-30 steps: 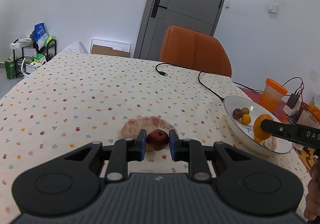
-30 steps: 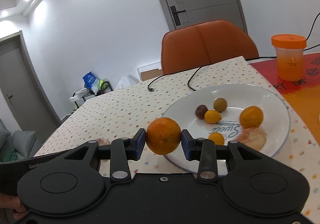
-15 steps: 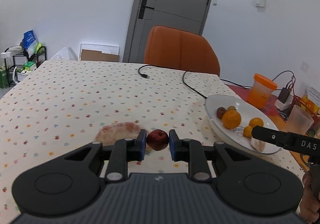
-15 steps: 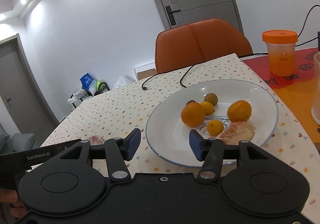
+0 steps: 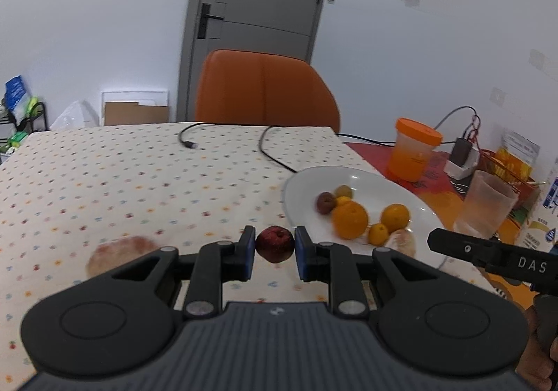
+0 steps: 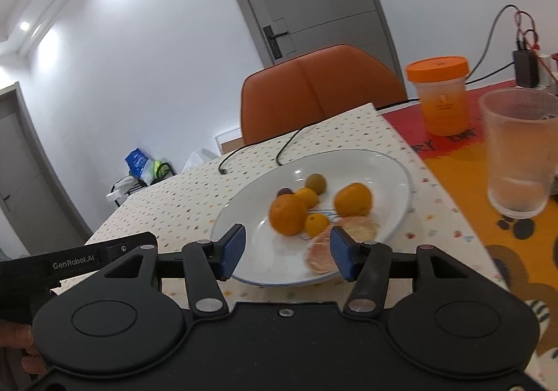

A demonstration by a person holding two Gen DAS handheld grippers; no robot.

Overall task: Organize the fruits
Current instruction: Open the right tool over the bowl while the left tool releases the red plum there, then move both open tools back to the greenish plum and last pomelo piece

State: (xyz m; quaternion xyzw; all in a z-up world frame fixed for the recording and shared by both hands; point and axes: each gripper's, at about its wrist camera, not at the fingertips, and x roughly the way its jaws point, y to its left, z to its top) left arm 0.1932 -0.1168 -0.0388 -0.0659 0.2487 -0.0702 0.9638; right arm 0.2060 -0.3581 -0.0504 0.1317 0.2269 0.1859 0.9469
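Left gripper [image 5: 274, 248]: nearest element of the left wrist view; its blue pads clamp a small dark red fruit [image 5: 274, 244], held above the tablecloth just short of the plate's near-left rim.
Right gripper [image 6: 286, 251]: nearest element of the right wrist view; jaws spread wide with nothing between them, poised over the near rim of the plate.
Peeled segment on cloth [image 5: 120, 251]: pale pink citrus piece lying on the tablecloth, left of the plate and left of the held fruit.
Plate [image 5: 366, 182]: white, shallow, resting near the right edge of the dotted tablecloth [image 5: 139, 182]; the reference landmark.
Peeled segments on plate [image 6: 343, 239]: pinkish pieces at the plate's near side, partly hidden behind the right finger of the right gripper.
Large orange [image 6: 287, 214]: on the plate, left of centre, blurred.
Small orange fruit [image 6: 316, 224]: on the plate, just right of the large orange.
Second orange [image 6: 353, 199]: on the plate, right of centre.
Far fruits: a yellow-orange one [image 6: 307, 197], an olive-green one [image 6: 316, 183] and a dark purple one [image 6: 284, 191], grouped toward the plate's far side.
Clear cup [image 6: 521, 154]: right of the plate, on the red and orange mat.
Orange-lidded jar [image 6: 441, 94]: beyond the plate, to its right.
Black cable [image 5: 272, 150]: on the cloth beyond the plate's far-left side.
Orange chair [image 5: 266, 94]: behind the table's far edge.
Grey door [image 5: 258, 7]: farthest, behind the chair.
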